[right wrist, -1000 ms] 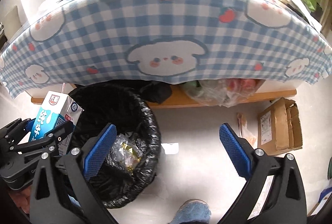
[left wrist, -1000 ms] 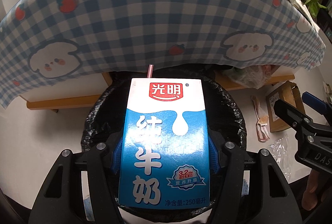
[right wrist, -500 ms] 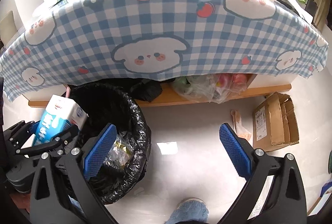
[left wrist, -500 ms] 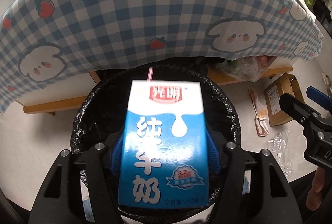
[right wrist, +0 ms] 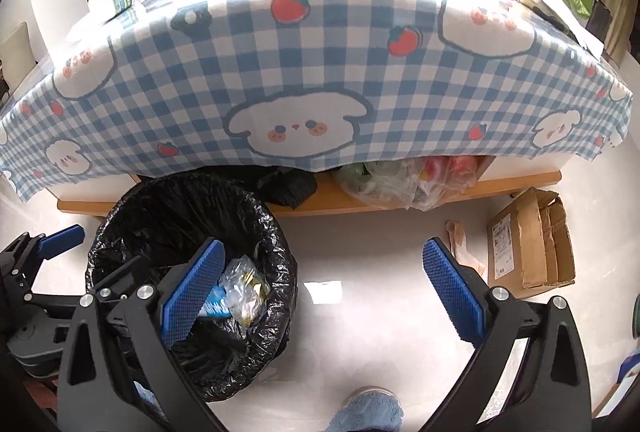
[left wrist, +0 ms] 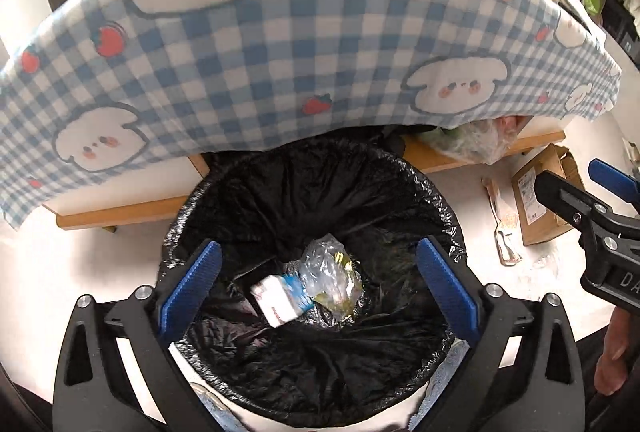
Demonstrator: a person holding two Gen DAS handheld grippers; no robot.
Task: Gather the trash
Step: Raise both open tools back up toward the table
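The left gripper hangs above the trash bin, its two blue-padded fingers spread wide with nothing between them. Straight below that gap, the milk carton lies at the bottom of the bin on the black liner. It rests on its side, tilted, with its long axis running from the lower left up toward the upper right in the left wrist view; its white end points to the lower left, and its blue part is tucked against a crumpled clear plastic bag with a yellow wrapper inside. The carton and the bag touch.

The right gripper is held to the right of the bin over bare pale floor, its jaws also wide open and holding nothing. Its left finger overlaps the bin's rim in the right wrist view, where a strip of the carton's blue shows just beside the pad.

Behind the bin a blue checked tablecloth hangs over a table. A cardboard box stands open on the floor, well apart from the bin.
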